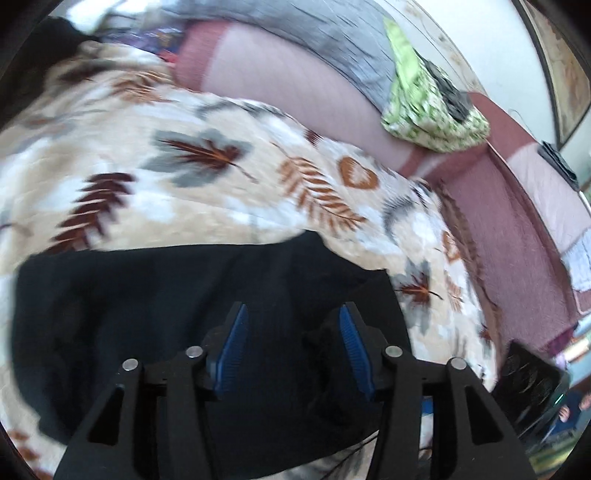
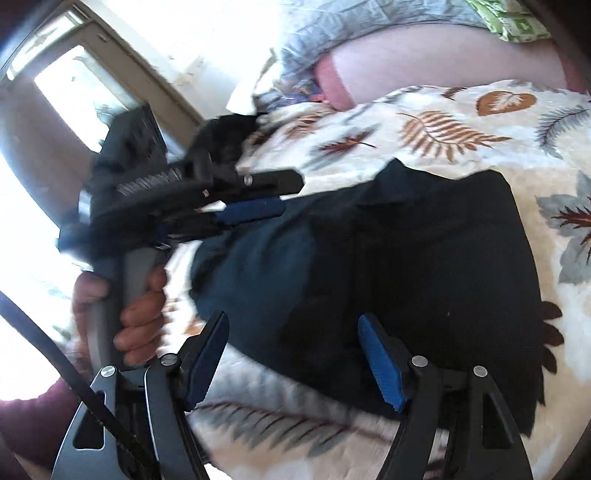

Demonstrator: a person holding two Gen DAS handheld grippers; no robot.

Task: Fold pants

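The dark navy pants lie folded in a compact bundle on a leaf-patterned blanket. They also show in the right wrist view. My left gripper is open, its blue pads apart just above the pants' near edge, holding nothing. In the right wrist view the left gripper hovers over the far left end of the pants, held by a hand. My right gripper is open over the pants' near edge, empty.
A pink mattress with a grey sheet lies beyond the blanket. A green patterned cloth sits at the back right. A window stands at the left. A dark object sits at the bed's right edge.
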